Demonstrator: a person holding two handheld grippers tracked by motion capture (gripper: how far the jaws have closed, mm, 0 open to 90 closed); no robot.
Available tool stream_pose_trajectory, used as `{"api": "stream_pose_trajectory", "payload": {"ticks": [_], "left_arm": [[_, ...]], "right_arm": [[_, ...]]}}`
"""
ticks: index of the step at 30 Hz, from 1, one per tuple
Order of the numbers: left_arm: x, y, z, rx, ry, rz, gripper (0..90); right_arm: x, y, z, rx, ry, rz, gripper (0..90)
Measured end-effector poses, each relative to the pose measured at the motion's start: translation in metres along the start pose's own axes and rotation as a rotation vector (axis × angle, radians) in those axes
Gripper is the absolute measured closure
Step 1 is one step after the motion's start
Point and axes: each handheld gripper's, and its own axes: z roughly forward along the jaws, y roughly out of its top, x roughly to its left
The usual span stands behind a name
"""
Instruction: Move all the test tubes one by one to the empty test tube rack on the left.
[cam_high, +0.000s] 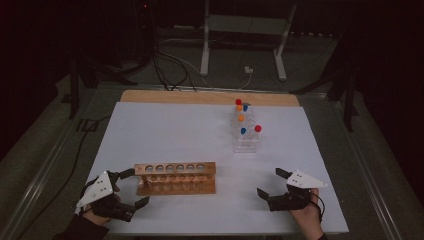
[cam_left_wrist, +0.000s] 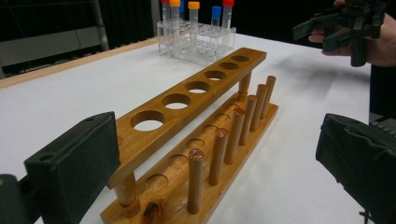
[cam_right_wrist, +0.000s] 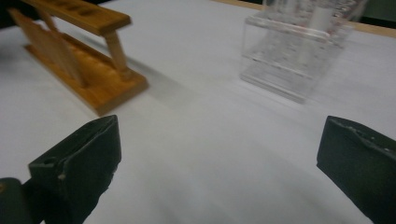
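A lab: wooden test-tube rack (cam_high: 176, 178) and capped tubes (cam_high: 244, 119) on a white table (cam_high: 165, 130).

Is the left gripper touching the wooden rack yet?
Apart. In the high view the left gripper stands open beside the wooden rack, white table showing between them.

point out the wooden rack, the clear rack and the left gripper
wooden rack (cam_high: 176, 168), high view, on its top holed bar
clear rack (cam_high: 246, 144), high view, on its near wall
left gripper (cam_high: 141, 186), high view, midway between its fingertips
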Motion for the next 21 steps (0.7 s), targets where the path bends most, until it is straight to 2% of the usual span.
{"api": "stream_pose_trajectory", "payload": {"ticks": [4, 8, 10, 13, 19, 21], "left_arm": [[-0.0001, 0.0000, -0.0002, -0.002, 0.001, -0.001, 0.5], [-0.0002, 0.0003, -0.0006, -0.006, 0.001, -0.002, 0.5], [-0.0006, 0.0002, -0.0015, -0.003, 0.004, 0.001, 0.5], [-0.0001, 0.0004, -0.0026, -0.012, 0.005, -0.002, 0.4], [0.0002, 0.0005, -0.0031, -0.017, 0.003, -0.005, 0.5], [-0.0002, 0.0008, -0.0031, -0.019, 0.002, -0.005, 0.5]], "right_arm": [[0.0001, -0.0011, 0.0012, 0.000, -0.002, 0.002, 0.0], [-0.0006, -0.0005, 0.0001, -0.010, -0.028, -0.003, 0.0], [-0.0015, 0.0006, -0.0012, -0.013, -0.040, 0.020, 0.0], [-0.0016, 0.0032, -0.0036, 0.006, -0.025, 0.052, 0.0], [0.0015, 0.0070, -0.0029, 0.049, -0.011, 0.049, 0.0], [0.0012, 0.0079, -0.0025, 0.055, -0.029, 0.053, 0.0]]}}
